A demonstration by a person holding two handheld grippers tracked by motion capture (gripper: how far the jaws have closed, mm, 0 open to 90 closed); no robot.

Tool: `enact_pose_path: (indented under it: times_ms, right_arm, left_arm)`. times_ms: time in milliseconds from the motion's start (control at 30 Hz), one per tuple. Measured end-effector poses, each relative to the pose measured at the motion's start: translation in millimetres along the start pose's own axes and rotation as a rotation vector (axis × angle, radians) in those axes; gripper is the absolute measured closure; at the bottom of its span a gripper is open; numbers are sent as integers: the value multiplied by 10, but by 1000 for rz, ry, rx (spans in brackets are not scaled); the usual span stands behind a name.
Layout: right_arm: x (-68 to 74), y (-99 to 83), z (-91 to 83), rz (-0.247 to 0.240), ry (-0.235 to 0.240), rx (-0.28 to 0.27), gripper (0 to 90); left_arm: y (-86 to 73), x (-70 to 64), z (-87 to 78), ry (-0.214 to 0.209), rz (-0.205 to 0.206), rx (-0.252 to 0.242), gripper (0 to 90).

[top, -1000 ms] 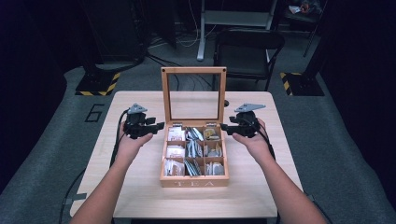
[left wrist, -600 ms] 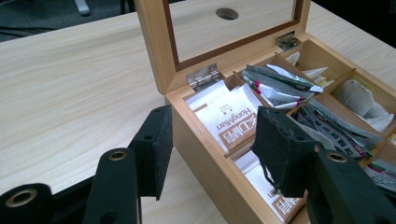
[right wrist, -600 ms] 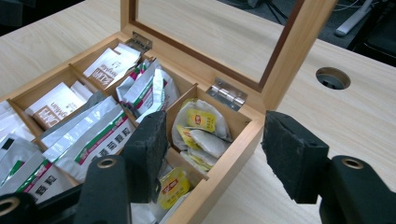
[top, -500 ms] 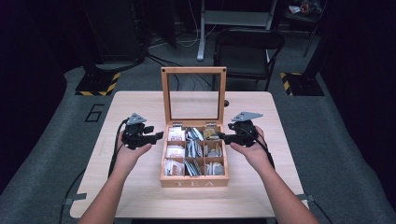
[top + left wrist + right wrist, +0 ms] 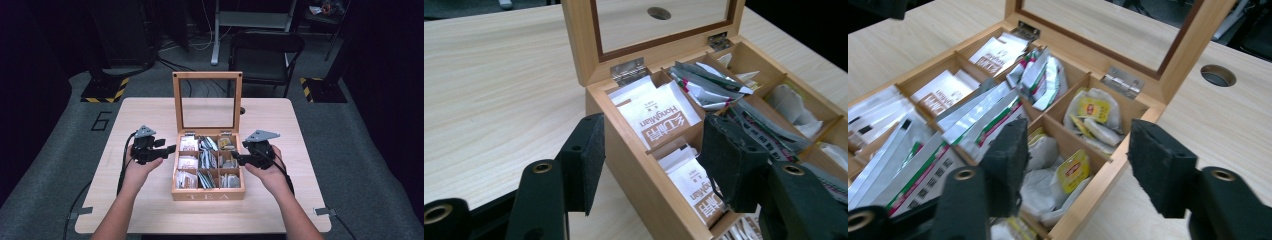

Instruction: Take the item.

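Wooden table, open tea box — jaws straddling both side walls.

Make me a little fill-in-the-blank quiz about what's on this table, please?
1. The wooden tea box has its glass lid standing ____.
2. The word on the box's front wall reads ____.
3. The box is split into ____ compartments.
4. The left gripper and the right gripper both have their jaws ____.

Missing words: open; TEA; nine; open

Black jaws, grey plates, trailing cables.
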State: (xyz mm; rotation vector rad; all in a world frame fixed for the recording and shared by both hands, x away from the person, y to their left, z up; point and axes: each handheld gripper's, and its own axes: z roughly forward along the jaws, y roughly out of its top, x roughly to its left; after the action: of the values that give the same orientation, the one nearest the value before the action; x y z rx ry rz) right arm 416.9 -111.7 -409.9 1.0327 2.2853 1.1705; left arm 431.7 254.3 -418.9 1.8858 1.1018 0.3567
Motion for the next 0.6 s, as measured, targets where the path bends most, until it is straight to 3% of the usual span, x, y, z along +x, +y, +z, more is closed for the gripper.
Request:
enact_pose_path:
  times_ms: [167,600]
  right_arm:
    - [153,-88,30,-5,23,34,522]
    - [436,-172,201,-33,84,90,569]
  left_arm:
    - [-37,-14,-18,3,9,-5,429]
    - [-117,11,-100,15,11,-13,424]
